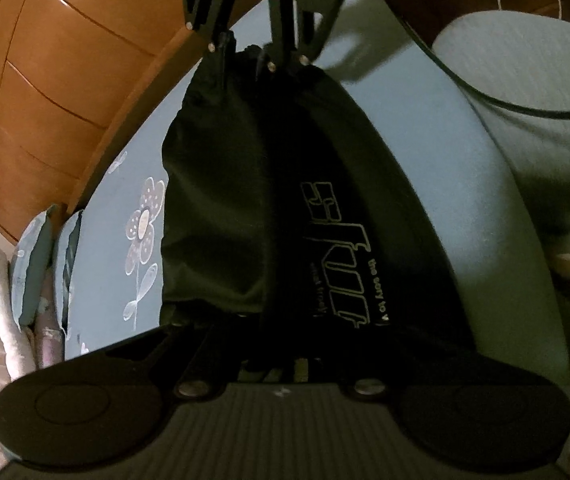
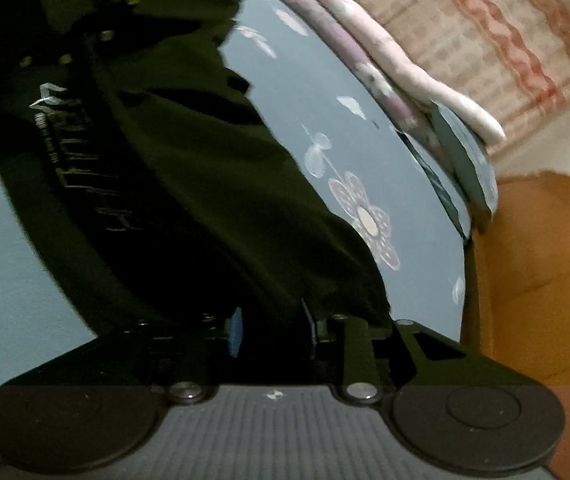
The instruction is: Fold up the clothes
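A black garment with pale outlined lettering hangs stretched between my two grippers above a blue flowered sheet. In the left wrist view its near end runs into my left gripper, whose fingertips are buried under the cloth. Its far end is bunched in my right gripper, which is shut on it. From the right wrist the garment leads away from my right gripper, pinched between the blue pads. My left gripper holds the other end at the top left.
A brown wooden drawer unit stands against the bed's edge, also seen as brown wood. Pale rolled bedding lines the edge of the sheet. A grey cushion-like mass and a dark cable lie at the right.
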`<state>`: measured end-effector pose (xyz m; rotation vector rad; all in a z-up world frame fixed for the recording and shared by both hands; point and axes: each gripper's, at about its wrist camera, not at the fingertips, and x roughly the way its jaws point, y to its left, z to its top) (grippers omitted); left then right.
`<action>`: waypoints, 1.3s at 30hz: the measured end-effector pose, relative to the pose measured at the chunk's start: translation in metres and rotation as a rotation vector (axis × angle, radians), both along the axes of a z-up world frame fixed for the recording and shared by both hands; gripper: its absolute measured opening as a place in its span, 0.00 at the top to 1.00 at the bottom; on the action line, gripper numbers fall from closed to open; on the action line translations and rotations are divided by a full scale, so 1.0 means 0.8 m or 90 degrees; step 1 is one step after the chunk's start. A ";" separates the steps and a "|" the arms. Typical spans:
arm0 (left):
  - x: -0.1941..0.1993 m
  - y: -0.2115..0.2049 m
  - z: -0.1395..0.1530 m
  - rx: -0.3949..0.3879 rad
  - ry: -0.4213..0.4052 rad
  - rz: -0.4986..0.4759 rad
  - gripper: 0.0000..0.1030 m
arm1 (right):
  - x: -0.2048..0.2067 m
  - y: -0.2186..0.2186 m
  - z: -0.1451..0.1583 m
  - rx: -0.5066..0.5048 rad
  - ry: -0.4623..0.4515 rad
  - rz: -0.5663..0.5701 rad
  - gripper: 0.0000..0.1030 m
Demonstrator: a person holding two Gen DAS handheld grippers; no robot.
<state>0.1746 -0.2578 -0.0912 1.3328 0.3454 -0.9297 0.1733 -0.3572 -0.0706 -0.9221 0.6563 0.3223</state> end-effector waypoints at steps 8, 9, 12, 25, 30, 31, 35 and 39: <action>-0.014 0.006 0.011 -0.004 -0.003 -0.014 0.98 | -0.006 0.007 0.011 0.001 0.034 0.016 0.90; -0.015 0.005 0.010 -0.004 0.001 -0.012 0.96 | -0.006 0.006 0.008 0.001 0.042 0.013 0.90; -0.020 0.002 0.004 -0.005 0.012 -0.008 0.87 | -0.006 0.004 0.000 -0.001 0.066 0.005 0.84; -0.034 0.027 0.032 -0.095 0.102 0.039 0.53 | -0.033 -0.009 0.022 0.031 0.048 -0.063 0.60; -0.030 0.038 0.049 -0.172 0.095 0.063 0.28 | -0.045 -0.013 0.036 0.057 0.035 -0.090 0.60; -0.030 0.036 0.052 -0.181 0.102 0.061 0.28 | -0.054 -0.011 0.038 0.067 0.034 -0.095 0.60; -0.026 0.033 0.066 -0.219 0.142 0.065 0.28 | -0.056 -0.018 0.052 0.134 0.036 -0.133 0.60; -0.015 0.039 0.069 -0.237 0.147 0.106 0.28 | -0.054 -0.051 0.069 0.270 0.045 -0.212 0.60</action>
